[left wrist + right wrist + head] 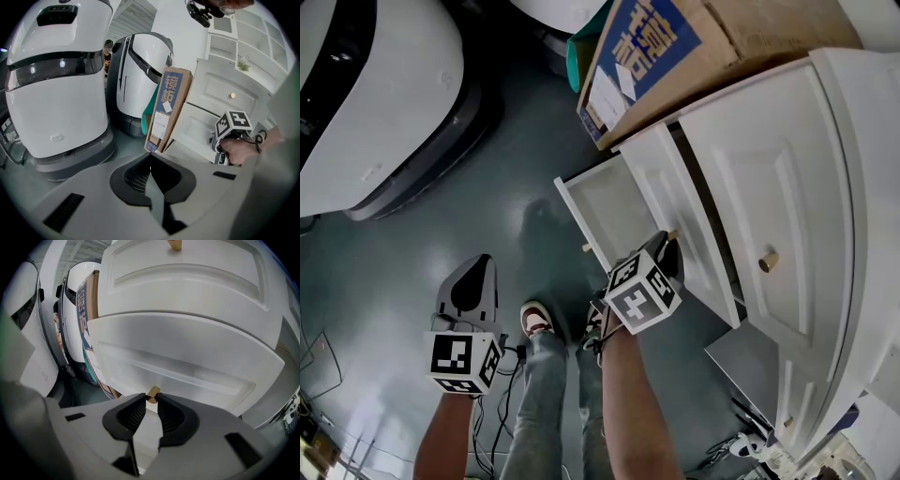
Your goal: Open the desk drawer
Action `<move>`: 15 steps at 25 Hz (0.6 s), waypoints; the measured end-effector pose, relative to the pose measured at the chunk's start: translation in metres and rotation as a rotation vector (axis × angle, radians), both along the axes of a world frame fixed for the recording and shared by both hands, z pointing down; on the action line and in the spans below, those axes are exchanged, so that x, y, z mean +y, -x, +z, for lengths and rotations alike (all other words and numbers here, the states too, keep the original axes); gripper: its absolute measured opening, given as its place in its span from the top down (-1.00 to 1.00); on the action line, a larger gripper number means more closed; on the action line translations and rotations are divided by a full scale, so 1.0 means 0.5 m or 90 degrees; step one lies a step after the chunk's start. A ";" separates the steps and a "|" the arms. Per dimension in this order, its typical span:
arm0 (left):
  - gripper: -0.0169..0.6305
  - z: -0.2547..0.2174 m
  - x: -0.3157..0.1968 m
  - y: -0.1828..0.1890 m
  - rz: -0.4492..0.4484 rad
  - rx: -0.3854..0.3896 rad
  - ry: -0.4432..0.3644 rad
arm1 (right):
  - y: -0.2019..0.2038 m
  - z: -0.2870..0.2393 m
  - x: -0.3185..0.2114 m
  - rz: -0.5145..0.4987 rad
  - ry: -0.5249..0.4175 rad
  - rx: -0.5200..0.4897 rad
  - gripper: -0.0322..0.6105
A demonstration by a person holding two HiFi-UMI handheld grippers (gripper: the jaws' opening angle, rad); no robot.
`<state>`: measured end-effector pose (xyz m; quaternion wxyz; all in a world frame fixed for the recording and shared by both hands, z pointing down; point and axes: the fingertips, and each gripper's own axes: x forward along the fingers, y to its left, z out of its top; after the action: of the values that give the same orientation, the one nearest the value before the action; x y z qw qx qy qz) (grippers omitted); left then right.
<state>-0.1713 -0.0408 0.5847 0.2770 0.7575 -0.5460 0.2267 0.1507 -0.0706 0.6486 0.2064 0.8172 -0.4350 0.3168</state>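
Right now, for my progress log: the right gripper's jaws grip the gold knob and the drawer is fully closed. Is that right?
No. The right gripper does grip the gold knob in its jaws, but the drawer is pulled partly open, not closed; the head view shows it.

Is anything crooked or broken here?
Nothing looks broken or spilled. The cardboard box leans tilted against the desk, right beside the drawer. The drawer stands partly out, with the right tool pinching its gold knob.

Floor (534,178) free in front of open drawer (607,204); cardboard box (675,47) crowds one side; white machine (375,103) beyond.
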 end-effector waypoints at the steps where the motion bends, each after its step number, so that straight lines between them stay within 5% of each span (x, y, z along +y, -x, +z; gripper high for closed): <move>1: 0.89 0.000 0.003 0.004 -0.001 0.000 0.000 | 0.005 0.000 0.003 0.000 0.001 0.000 0.64; 15: 0.89 -0.010 0.027 0.064 -0.011 0.001 -0.006 | 0.070 -0.001 0.046 -0.002 0.010 0.004 0.64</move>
<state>-0.2033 -0.0274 0.5795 0.2758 0.7542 -0.5533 0.2214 0.1157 -0.0476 0.6483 0.2145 0.8158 -0.4335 0.3171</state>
